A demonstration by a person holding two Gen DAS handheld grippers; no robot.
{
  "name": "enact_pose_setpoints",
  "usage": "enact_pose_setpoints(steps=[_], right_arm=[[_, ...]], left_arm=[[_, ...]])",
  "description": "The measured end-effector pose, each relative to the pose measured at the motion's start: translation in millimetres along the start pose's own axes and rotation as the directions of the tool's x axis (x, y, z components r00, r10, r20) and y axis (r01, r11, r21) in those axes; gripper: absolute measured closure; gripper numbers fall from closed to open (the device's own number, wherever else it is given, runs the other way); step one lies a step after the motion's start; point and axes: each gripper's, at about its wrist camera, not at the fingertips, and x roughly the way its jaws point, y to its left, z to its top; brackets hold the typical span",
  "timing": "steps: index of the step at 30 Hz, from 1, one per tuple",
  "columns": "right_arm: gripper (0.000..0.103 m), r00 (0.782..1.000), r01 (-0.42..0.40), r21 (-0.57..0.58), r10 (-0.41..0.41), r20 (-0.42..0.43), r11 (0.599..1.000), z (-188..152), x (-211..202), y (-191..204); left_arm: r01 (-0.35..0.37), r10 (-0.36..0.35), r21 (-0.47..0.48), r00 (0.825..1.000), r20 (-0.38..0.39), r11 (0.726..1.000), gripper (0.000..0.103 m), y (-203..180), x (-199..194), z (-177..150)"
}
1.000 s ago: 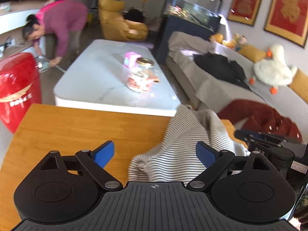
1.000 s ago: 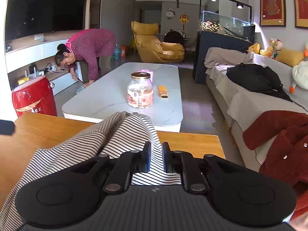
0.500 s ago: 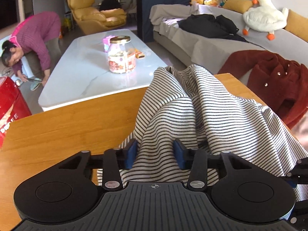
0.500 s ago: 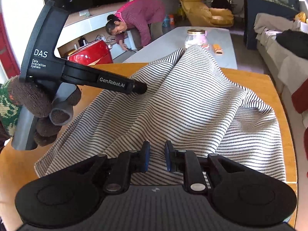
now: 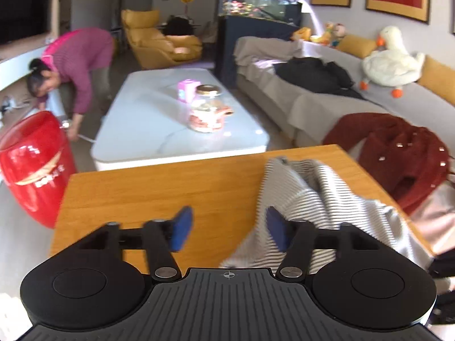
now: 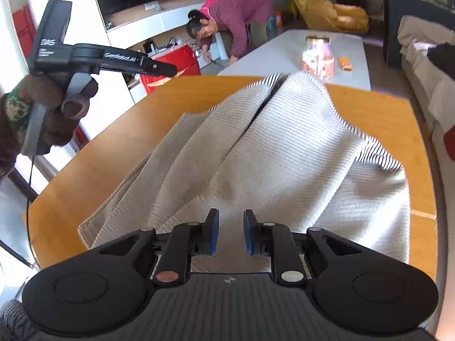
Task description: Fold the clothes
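Note:
A grey-and-white striped garment lies spread in long folds across the wooden table, bunched at its far end. My right gripper sits at the near hem, its blue pads closed to a narrow gap with a fold of the cloth between them. In the left wrist view the same garment sits on the right side of the table. My left gripper is open over bare wood, its right pad just at the cloth's edge. In the right wrist view a gloved hand holds the left gripper raised, off the cloth.
A red coat lies just off the table's right edge on the grey sofa. A white coffee table with a jar stands beyond the far edge. A red bin is at the left. A person bends down far left.
My left gripper has let go of the striped garment, opened wide and pulled back up to the left. The cloth has dropped flatter on the table. The right gripper stays at the hem.

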Motion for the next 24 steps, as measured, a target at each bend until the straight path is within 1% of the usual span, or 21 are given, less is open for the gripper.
enact_pose_setpoints(steps=[1,2,3,7,9,11,12,13,14,15,17,18,21,22,23,24], right_arm=[[0.085,1.0,0.018,-0.009,-0.018,0.011,1.0,3.7,0.8,2.4],[0.084,0.999,0.036,-0.018,-0.035,0.02,0.999,6.9,2.0,5.3],[0.083,0.998,0.054,-0.032,-0.053,0.023,0.998,7.6,3.7,8.8],[0.077,0.995,0.102,-0.109,-0.102,0.0,0.989,-10.5,11.0,24.1],[0.073,0.993,0.112,-0.104,-0.114,-0.016,0.988,-21.7,12.8,24.4],[0.071,0.994,0.107,-0.083,-0.108,-0.006,0.991,-28.8,11.6,20.6],[0.07,0.995,0.103,-0.075,-0.103,-0.004,0.992,-31.0,10.1,19.1],[0.07,0.995,0.097,-0.066,-0.098,-0.004,0.993,-32.2,8.4,17.5],[0.07,0.996,0.09,-0.058,-0.091,-0.005,0.994,-32.4,7.4,15.3],[0.069,0.996,0.087,-0.058,-0.087,-0.004,0.995,-33.1,6.6,14.6],[0.069,0.996,0.084,-0.064,-0.085,0.0,0.994,-35.3,5.1,14.1],[0.069,0.996,0.084,-0.067,-0.084,0.003,0.994,-36.5,4.7,13.7],[0.069,0.997,0.08,-0.069,-0.08,0.0,0.994,-36.2,4.4,15.0],[0.068,0.997,0.079,-0.072,-0.08,-0.003,0.994,-35.9,3.9,16.0],[0.068,0.997,0.079,-0.075,-0.08,-0.01,0.994,-33.7,4.5,16.2],[0.068,0.996,0.081,-0.075,-0.083,-0.015,0.994,-30.5,3.9,16.5]], left_arm=[[0.029,-0.029,0.026,1.0,0.005,0.999,0.014,-13.9,1.0,-0.1],[0.037,-0.037,0.05,0.999,0.004,0.998,0.014,-22.9,4.6,-1.0],[0.022,-0.022,0.072,1.0,-0.006,0.997,0.012,-26.4,11.1,-2.9],[-0.034,0.04,0.159,0.998,-0.038,0.987,0.012,-40.3,37.0,-10.6],[-0.06,0.072,0.203,0.996,-0.053,0.977,0.013,-47.3,50.0,-14.4],[-0.086,0.105,0.247,0.992,-0.066,0.965,0.028,-54.3,62.9,-18.2],[-0.098,0.121,0.269,0.99,-0.072,0.958,0.058,-57.8,69.4,-20.1],[-0.11,0.138,0.291,0.987,-0.077,0.951,0.084,-61.3,75.9,-22.1],[-0.122,0.155,0.312,0.985,-0.082,0.942,0.089,-64.8,82.3,-24.0],[-0.147,0.179,0.321,0.981,-0.075,0.936,0.089,-60.8,83.7,-21.6],[-0.225,0.247,0.31,0.969,-0.032,0.924,0.09,-36.4,74.8,-7.2],[-0.266,0.284,0.299,0.959,-0.018,0.916,0.09,-23.2,73.0,-1.0],[-0.382,0.397,0.251,0.918,-0.011,0.89,0.091,19.7,76.6,12.8],[-0.396,0.41,0.217,0.912,-0.024,0.892,0.092,35.6,78.4,14.9],[-0.388,0.399,0.157,0.916,-0.049,0.908,0.092,52.2,77.7,15.9],[-0.368,0.374,0.082,0.924,-0.077,0.926,0.09,67.5,75.1,15.7]])
